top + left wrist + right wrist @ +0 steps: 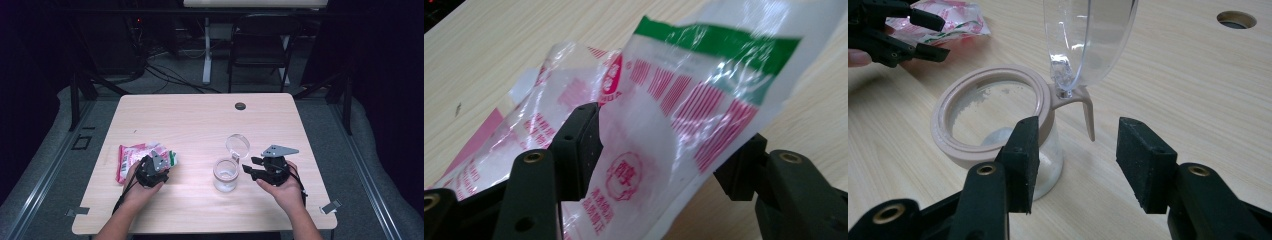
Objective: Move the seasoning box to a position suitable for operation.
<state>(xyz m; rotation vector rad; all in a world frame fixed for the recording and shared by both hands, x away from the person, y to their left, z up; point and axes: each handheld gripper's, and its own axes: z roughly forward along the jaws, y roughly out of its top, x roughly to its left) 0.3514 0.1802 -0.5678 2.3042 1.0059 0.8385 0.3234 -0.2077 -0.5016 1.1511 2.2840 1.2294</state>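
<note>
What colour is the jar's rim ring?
Pale pinkish beige rim ring; the right gripper view shows it best.

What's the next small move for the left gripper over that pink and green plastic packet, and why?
Probably close the left gripper on the pink and green plastic packet: the packet sits between open jaws, not yet pinched, and the clear glass jar stands with its lid flipped open.

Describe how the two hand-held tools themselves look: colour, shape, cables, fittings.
Both are black. The left tool and the right tool each carry a grey three-cornered plate on top. Brass-coloured rivets sit at the jaw joints, and the pads are blocky and matte. A thin black cable trails along each bare forearm; no sleeves show.
</note>
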